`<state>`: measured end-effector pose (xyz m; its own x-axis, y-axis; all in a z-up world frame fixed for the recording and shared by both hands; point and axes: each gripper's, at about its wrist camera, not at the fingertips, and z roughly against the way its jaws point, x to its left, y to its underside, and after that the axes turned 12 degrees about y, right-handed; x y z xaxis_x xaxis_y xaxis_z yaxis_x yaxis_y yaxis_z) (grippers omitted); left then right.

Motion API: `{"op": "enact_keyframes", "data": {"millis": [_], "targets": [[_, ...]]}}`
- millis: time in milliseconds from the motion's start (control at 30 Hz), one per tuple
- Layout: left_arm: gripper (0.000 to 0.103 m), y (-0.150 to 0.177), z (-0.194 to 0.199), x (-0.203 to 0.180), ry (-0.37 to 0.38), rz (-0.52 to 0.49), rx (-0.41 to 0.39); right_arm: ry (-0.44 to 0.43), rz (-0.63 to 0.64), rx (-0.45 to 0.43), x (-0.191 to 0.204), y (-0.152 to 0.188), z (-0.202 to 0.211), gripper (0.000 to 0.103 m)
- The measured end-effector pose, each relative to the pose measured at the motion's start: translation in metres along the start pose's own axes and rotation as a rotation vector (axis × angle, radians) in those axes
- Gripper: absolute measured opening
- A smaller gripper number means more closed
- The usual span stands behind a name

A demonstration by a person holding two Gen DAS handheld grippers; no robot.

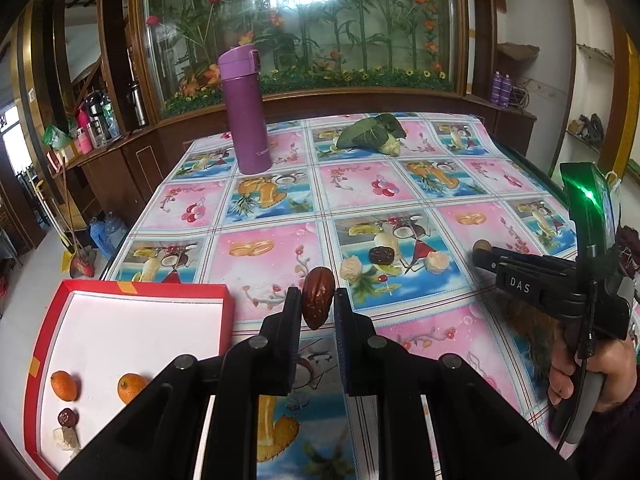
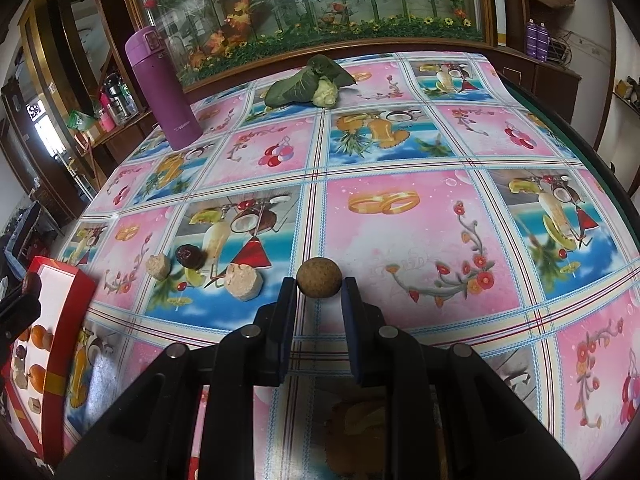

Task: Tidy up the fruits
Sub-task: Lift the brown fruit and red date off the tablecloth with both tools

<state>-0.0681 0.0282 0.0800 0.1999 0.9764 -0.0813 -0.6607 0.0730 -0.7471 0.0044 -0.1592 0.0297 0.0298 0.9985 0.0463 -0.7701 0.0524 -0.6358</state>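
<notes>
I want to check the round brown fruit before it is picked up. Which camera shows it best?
The right wrist view: the round brown fruit lies whole and close between the open fingers of the right gripper. In the left wrist view it is small, far to the side, partly hidden behind that gripper.

We see a table covered by a glossy pink-and-blue fruit-print tablecloth [image 2: 400,220]. On it, at the far left, stands a tall purple insulated bottle [image 2: 162,92] with a flip lid. Near the far edge lies a leafy green vegetable with a pale stalk end [image 2: 308,82]. Closer in, a dark wrinkled red date [image 2: 189,257] sits between two pale beige crumbly chunks [image 2: 243,281], and a round brown fruit [image 2: 319,278] lies to their right. A shallow red cardboard box with a white floor [image 1: 120,320] rests at the near left corner.
</notes>
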Motion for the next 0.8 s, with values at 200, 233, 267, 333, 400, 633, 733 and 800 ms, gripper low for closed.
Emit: {"op": "enact_keyframes", "data": {"millis": [200, 233, 267, 333, 400, 633, 733, 800], "targets": [[0.015, 0.004, 0.004, 0.006, -0.004, 0.02, 0.0, 0.008, -0.009, 0.002, -0.001, 0.001, -0.001, 0.024], [0.015, 0.005, 0.005, 0.006, -0.006, 0.021, -0.001, 0.009, -0.011, 0.003, -0.002, 0.001, -0.001, 0.024], [0.015, 0.006, 0.005, 0.007, -0.006, 0.022, 0.0, 0.011, -0.012, 0.003, -0.002, 0.001, -0.001, 0.024], [0.015, 0.007, 0.005, 0.009, -0.007, 0.028, 0.005, 0.013, -0.017, 0.001, -0.003, 0.001, 0.0, 0.024], [0.015, 0.009, 0.005, 0.011, -0.008, 0.029, 0.007, 0.013, -0.019, -0.002, -0.003, 0.001, 0.001, 0.024], [0.015, 0.013, 0.008, 0.018, -0.003, 0.049, 0.01, 0.019, -0.031, -0.001, -0.006, 0.001, 0.0, 0.024], [0.015, 0.017, 0.014, 0.022, 0.001, 0.058, 0.005, 0.021, -0.038, -0.008, -0.008, 0.001, 0.001, 0.024], [0.015, 0.021, 0.019, 0.027, 0.01, 0.07, 0.004, 0.024, -0.045, -0.015, -0.009, 0.0, 0.002, 0.024]]}}
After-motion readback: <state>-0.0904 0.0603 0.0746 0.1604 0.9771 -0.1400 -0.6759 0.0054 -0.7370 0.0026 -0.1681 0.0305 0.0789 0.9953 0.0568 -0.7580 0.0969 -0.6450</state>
